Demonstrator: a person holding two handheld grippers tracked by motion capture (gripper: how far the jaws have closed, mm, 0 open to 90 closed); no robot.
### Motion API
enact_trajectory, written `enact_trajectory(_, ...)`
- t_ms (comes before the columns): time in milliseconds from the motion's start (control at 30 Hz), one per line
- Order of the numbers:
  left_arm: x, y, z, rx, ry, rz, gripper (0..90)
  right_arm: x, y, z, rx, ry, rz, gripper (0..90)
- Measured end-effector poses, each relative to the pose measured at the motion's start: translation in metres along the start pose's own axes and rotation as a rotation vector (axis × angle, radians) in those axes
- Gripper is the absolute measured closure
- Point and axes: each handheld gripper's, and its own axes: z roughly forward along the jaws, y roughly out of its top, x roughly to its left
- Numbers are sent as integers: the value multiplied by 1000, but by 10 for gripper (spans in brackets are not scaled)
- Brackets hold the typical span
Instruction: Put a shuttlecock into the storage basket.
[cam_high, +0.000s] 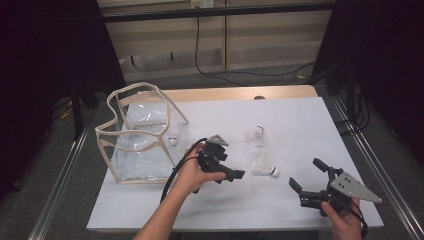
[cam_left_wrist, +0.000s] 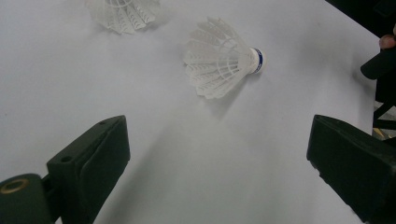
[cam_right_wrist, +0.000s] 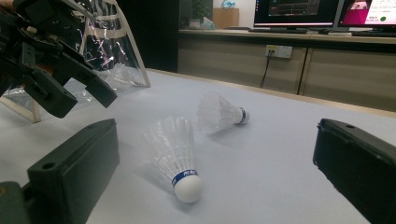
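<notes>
Both tongs released: left gripper (cam_high: 239, 174) and right gripper (cam_high: 306, 175) flanking the near shuttlecock (cam_high: 265, 166), lying mid-desk toward the front edge. Risk: crushing feathers, or nudging the cork and rolling it away from the clear bag (cam_high: 137, 135).

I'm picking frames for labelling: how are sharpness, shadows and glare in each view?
High view: dim and soft, the white feather shuttlecock small. Left gripper view: that shuttlecock crisp, soft shadow beneath, fingers blurred. Right gripper view: shuttlecock sharp, clear plastic bag shows glare.
</notes>
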Motion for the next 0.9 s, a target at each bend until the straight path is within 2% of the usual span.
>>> enact_trajectory(667, -4, 7, 14, -10, 6, 42, 79, 0, 0, 0, -1, -2, 3, 3)
enact_trajectory(900, -6, 10, 16, -21, 0, 42, 82, -1, 0, 0, -1, -3, -1, 2)
